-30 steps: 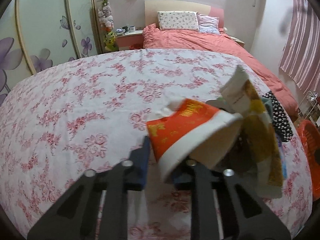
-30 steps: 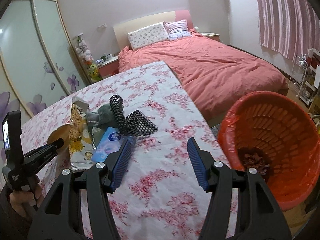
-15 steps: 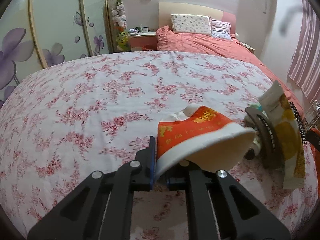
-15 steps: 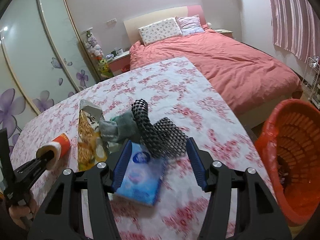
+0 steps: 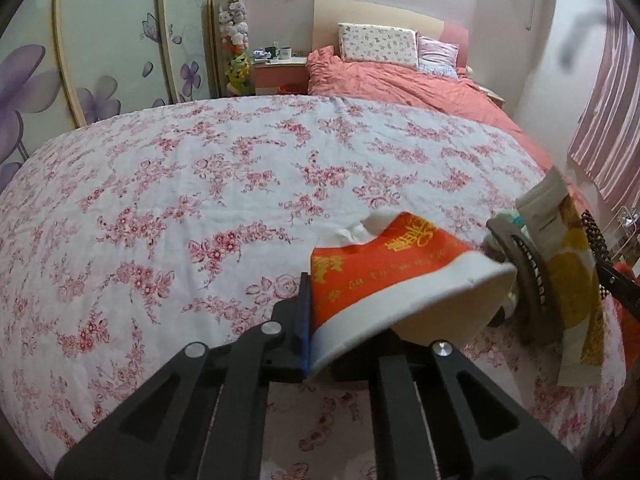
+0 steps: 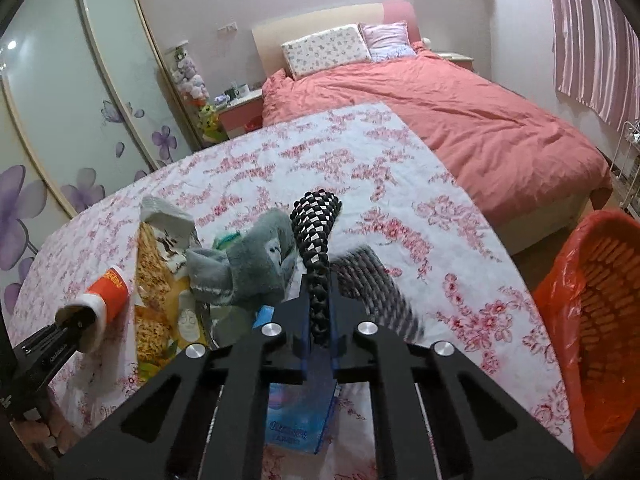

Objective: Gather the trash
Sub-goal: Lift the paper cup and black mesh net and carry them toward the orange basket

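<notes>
Right wrist view: right tool [image 6: 320, 320] has just closed on black mesh [image 6: 316, 224], frame centre. Left wrist view: left tool [image 5: 316, 344] clamps red cup [image 5: 384, 276] rim, lower centre, above floral tabletop [image 5: 200, 200].

Pink-walled bedroom — coral-covered bed [image 6: 440, 120], flower-printed wardrobe doors [image 5: 100, 48], striped curtains [image 6: 592, 32].
</notes>
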A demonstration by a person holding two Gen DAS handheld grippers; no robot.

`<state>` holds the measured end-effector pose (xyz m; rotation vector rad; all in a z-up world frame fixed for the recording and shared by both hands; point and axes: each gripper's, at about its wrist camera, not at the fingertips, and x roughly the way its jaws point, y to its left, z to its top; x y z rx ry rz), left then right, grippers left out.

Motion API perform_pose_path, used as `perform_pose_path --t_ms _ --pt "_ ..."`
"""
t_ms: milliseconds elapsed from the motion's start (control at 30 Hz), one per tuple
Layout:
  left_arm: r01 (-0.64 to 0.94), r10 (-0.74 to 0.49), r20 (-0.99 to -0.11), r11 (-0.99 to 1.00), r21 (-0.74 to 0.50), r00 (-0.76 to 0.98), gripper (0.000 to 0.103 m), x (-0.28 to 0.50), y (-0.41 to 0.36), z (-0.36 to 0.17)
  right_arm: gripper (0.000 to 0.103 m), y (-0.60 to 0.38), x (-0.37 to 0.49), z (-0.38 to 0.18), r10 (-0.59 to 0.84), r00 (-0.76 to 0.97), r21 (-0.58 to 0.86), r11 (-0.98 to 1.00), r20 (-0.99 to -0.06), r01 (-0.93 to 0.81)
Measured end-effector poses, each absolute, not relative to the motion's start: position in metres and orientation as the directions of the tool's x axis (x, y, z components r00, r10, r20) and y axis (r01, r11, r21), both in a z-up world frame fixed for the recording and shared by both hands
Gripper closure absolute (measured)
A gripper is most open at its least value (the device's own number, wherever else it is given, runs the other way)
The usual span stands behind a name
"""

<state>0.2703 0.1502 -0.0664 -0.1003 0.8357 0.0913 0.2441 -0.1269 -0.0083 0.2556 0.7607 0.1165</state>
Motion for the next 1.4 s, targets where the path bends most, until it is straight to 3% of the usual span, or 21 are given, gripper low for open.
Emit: perform_pose_path --t_ms 967,1400 --pt "0.009 -0.060 -0.607 0.996 -0.087 0.792 0.095 0.213 0.087 0.033 0.097 -0.181 0.158 0.077 0.157 0.876 0.299 0.954 -0.456 -0.015" --pt "0.142 -0.162 -0.573 0.987 -0.081 0.803 0.095 0.195 0.015 0.060 0.097 -0.230 0.123 0.086 0.072 0.914 0.305 0.951 -0.400 0.058"
